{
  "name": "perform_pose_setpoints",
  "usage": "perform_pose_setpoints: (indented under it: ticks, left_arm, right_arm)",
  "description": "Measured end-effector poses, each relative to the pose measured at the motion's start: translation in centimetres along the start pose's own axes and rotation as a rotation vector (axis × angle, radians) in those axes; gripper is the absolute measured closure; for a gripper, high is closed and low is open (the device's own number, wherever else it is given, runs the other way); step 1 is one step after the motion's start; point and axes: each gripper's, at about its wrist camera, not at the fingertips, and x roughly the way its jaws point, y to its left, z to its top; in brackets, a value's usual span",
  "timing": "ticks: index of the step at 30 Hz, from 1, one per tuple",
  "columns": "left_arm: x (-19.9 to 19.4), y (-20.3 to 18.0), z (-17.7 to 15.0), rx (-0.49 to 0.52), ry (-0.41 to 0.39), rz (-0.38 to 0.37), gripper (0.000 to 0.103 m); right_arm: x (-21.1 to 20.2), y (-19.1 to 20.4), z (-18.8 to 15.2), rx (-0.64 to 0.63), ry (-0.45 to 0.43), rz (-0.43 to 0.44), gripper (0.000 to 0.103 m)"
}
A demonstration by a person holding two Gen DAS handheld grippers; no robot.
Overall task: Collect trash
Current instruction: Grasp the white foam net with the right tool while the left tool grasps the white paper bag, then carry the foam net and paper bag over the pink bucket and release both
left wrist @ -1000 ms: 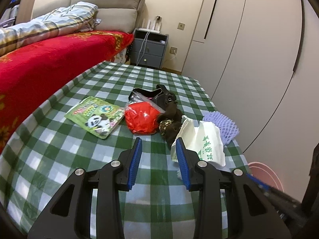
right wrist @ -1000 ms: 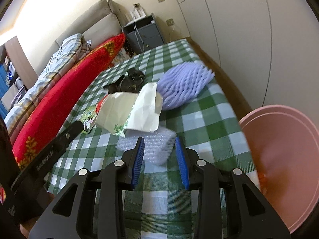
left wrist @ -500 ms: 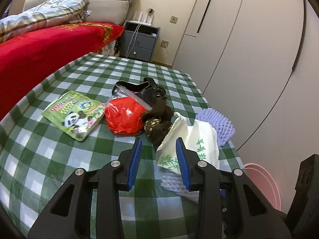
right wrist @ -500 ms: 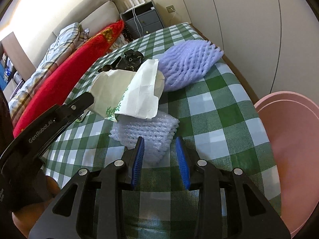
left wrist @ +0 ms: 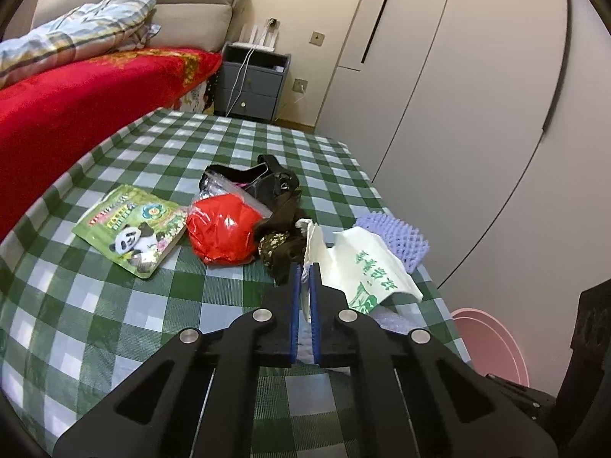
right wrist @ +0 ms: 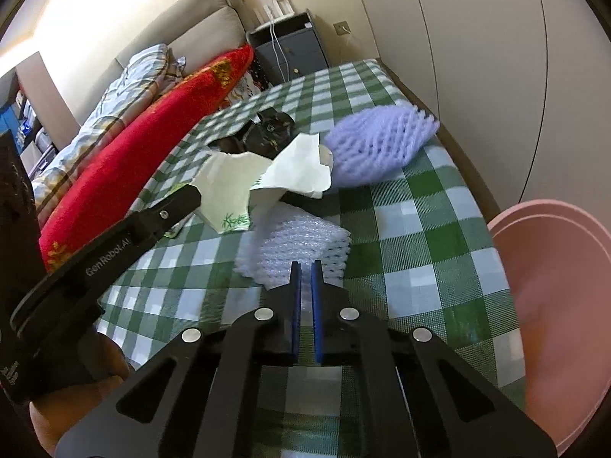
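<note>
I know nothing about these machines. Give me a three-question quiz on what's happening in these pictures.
1. True or false: the left tool is shut on the paper bag.
2. What does the right tool grip? A) purple foam net B) white foam net C) red bag
3. Fill in: beside the table, on the right, stands a pink ____.

Key: 1 true; 2 B; 3 basin.
</note>
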Motion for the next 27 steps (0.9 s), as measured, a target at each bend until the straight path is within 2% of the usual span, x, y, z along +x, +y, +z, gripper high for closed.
perform_pose_setpoints:
  ticks: [10, 18, 27]
  left_arm:
    - [-5.1, -0.2, 0.6, 0.022, -0.081, 0.012, 0.099]
    - [-8.2, 0.0, 0.3, 0.041, -0.107, 0.034, 0.1]
    - [-10.0, -0.3, -0.1, 0.055, -0.119, 0.018, 0.1]
  right_arm:
    - [-4.1, 0.2, -0.3, -0.025, -0.059, -0.017, 0.098]
    - [-7.9, 0.0, -0.6, -0.048, -0.108, -0.08, 0.098]
    - [-11.9, 0.2, 0.0, -0.082, -0.167, -0.132, 0.098]
